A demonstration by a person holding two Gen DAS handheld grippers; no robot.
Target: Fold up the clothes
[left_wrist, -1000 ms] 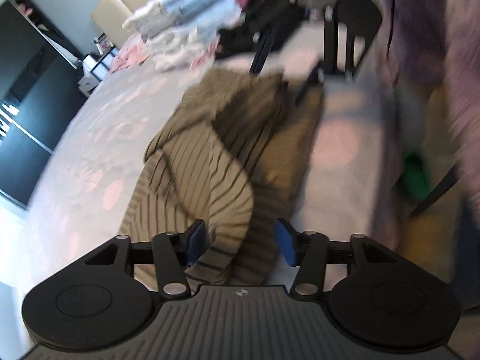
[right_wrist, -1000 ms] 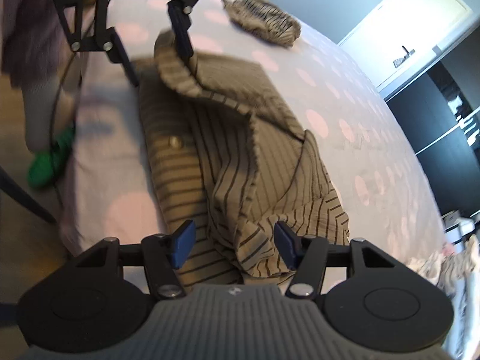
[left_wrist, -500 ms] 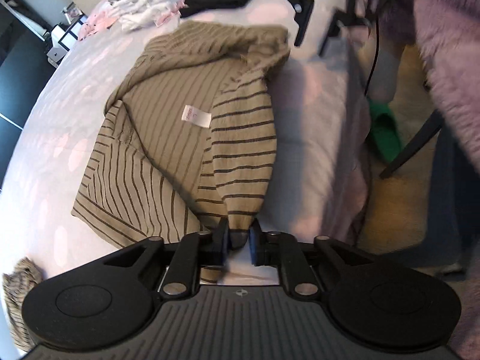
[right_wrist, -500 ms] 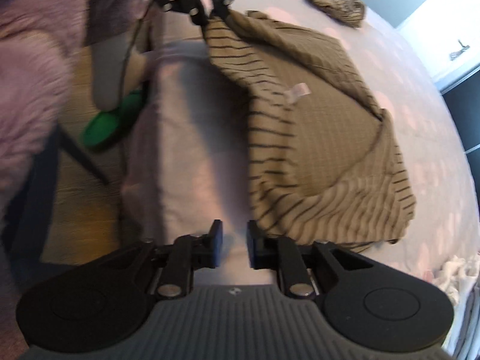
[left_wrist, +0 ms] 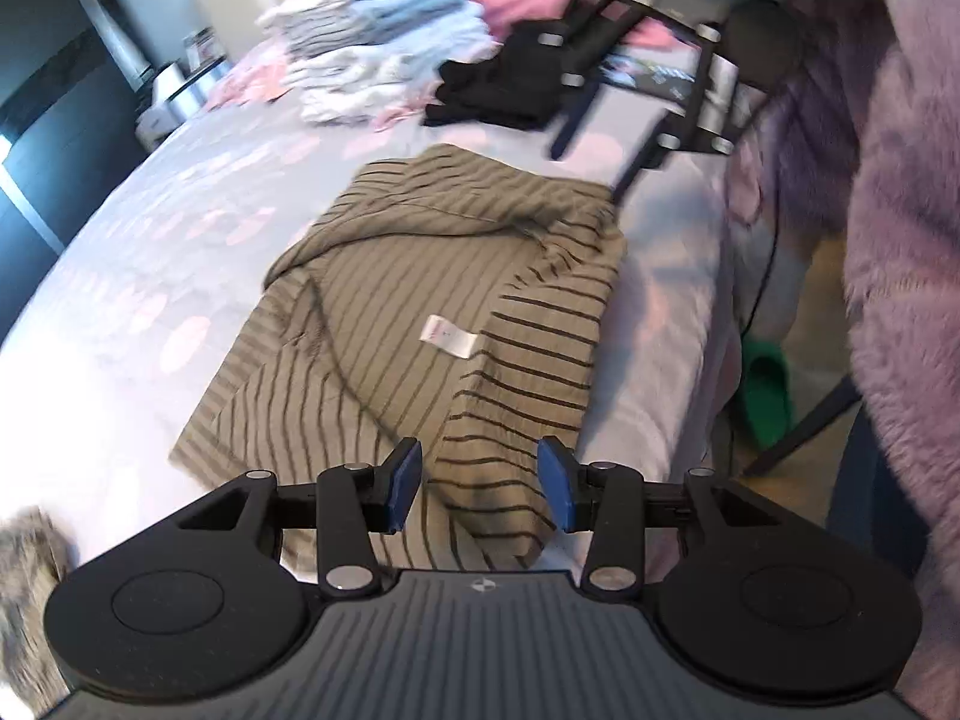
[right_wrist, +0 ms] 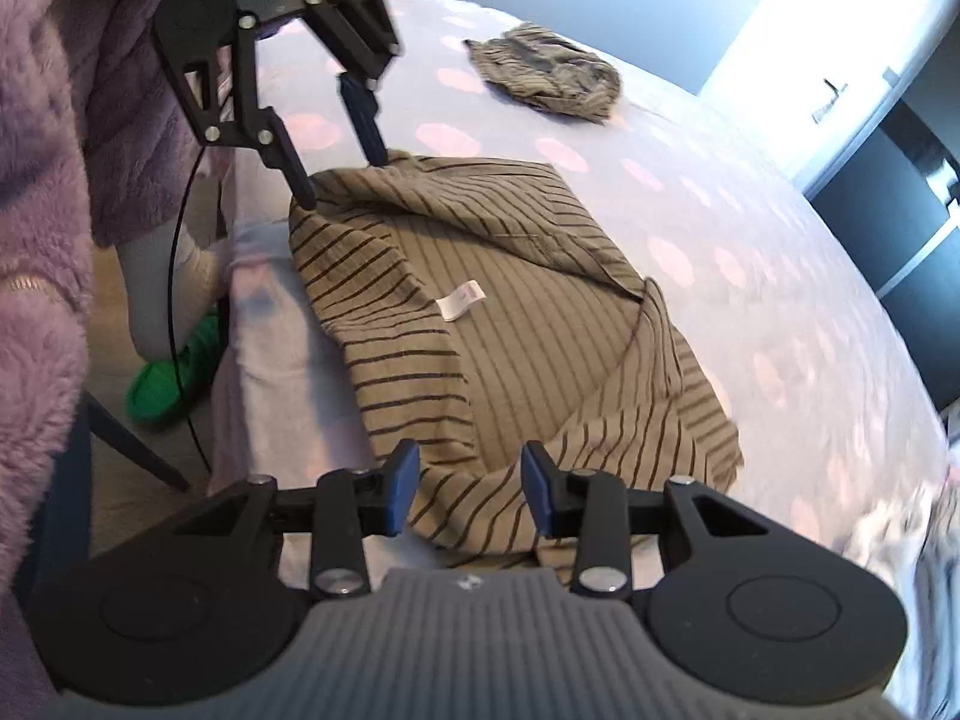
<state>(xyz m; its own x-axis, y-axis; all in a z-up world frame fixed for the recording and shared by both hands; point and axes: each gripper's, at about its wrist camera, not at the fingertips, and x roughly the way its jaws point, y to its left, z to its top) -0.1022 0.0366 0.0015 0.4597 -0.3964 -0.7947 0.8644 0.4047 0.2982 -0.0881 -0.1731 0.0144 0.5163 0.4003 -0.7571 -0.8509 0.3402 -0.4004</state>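
The striped shirt lies spread along the bed's near edge, inside out, its white label facing up. Half a second ago my left gripper was clamped on the shirt's hem; its jaws now stand wide, the cloth released. My right gripper, then nearly closed, is likewise wide over the opposite end. A crumpled striped garment sits well apart toward the far edge. Folded clothes are stacked at the bed's head.
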